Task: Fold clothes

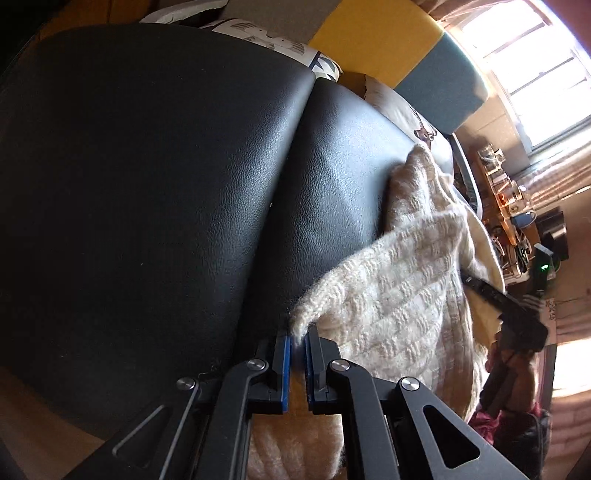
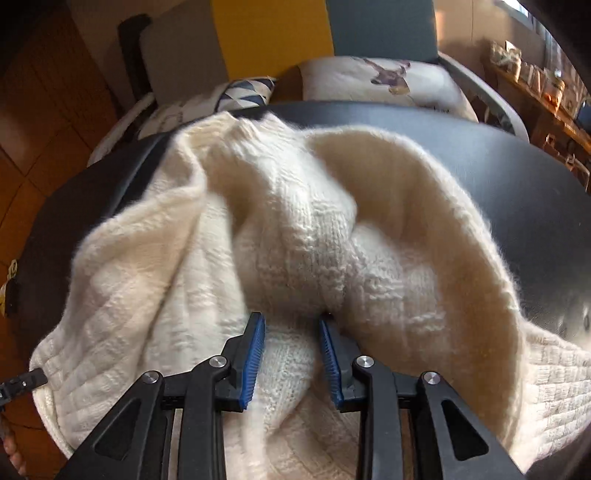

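Observation:
A cream knitted sweater (image 1: 399, 295) lies rumpled on a black leather seat (image 1: 147, 166). My left gripper (image 1: 297, 332) is shut on a fuzzy corner of the sweater at the seat's near edge, its blue pads almost touching. In the right wrist view the sweater (image 2: 295, 221) spreads in thick folds over the seat (image 2: 517, 203). My right gripper (image 2: 291, 321) is closed around a bulky fold that fills the gap between its blue pads (image 2: 255, 354). In the left wrist view, the right gripper (image 1: 471, 281) reaches into the far side of the sweater, held by a hand (image 1: 517, 369).
Patterned cushions (image 2: 388, 77) lie behind the seat, backed by yellow (image 2: 273, 33) and grey-blue (image 2: 380, 26) panels. A wooden shelf with jars (image 1: 506, 192) stands at the right under a bright window (image 1: 535, 55). Wooden floor (image 2: 33, 140) shows at the left.

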Available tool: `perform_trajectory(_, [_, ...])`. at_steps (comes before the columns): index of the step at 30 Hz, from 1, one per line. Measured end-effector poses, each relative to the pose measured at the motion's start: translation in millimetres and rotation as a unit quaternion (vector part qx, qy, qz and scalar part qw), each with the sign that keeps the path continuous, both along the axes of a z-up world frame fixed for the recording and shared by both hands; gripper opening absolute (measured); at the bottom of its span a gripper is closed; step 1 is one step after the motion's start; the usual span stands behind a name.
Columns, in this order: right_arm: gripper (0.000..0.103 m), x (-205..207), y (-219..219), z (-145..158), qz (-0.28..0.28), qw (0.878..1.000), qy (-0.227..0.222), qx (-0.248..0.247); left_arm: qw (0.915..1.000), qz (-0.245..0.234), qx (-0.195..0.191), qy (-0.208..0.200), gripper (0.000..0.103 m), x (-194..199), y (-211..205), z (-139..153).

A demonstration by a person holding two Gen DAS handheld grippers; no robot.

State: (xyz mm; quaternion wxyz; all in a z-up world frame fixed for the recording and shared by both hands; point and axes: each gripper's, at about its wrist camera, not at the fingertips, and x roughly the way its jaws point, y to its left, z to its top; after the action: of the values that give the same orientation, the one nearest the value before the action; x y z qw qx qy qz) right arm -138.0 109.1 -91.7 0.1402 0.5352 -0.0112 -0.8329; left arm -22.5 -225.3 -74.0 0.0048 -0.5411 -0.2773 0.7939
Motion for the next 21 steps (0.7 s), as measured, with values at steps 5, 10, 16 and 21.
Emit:
perform_trajectory(5, [0.028,-5.1,15.5,-4.6,-0.036,0.997,0.027,0.065,0.9993,-0.025,-0.021,0.018,0.007,-33.9,9.9,7.7])
perform_trajectory(10, [0.033,-0.5,29.8,-1.7,-0.058,0.995,0.041,0.069,0.9977,-0.041,-0.039,0.038,0.018,-45.7,8.3,21.6])
perform_trajectory(16, [0.046,27.6,16.2,-11.4,-0.074,0.987,0.107,0.098,0.9990,-0.006,-0.035,0.028,0.043,-27.5,-17.6,19.7])
perform_trajectory(21, [0.049,31.8,21.5,-11.1,-0.086,0.988,0.102,0.076,0.9986,-0.033,-0.028,0.032,0.048,21.7,-23.7,17.9])
